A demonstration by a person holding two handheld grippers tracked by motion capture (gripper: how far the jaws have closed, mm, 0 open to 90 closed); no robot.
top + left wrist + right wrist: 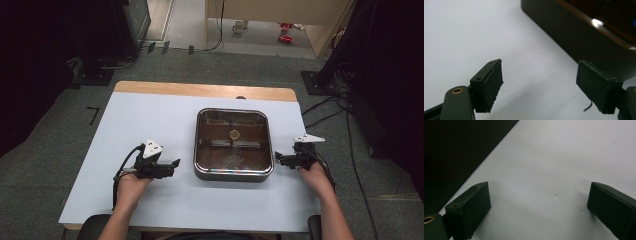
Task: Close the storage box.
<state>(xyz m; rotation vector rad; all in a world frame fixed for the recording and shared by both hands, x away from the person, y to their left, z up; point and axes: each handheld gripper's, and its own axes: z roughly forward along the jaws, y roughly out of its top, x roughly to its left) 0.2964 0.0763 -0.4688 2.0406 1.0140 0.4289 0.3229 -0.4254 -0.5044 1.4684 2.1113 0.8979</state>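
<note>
A square metal pan (233,172) with rounded corners sits in the middle of the white table top (150,115); a small round golden piece (233,133) lies at its centre. My left gripper (175,164) hovers just left of the pan, jaws pointing at its left wall, open with nothing between them. In the left gripper view the same gripper (539,86) has the pan's dark wall (579,42) at upper right. My right gripper (278,158) rests at the pan's right side, open and empty. In the right gripper view, that gripper (539,207) has bare table between its pads (475,206).
The table's wooden far edge (205,90) shows beyond the white top. Grey carpet floor surrounds the table, with cables and dark equipment stands (340,75) at the far right and far left. Both forearms come in from the near edge.
</note>
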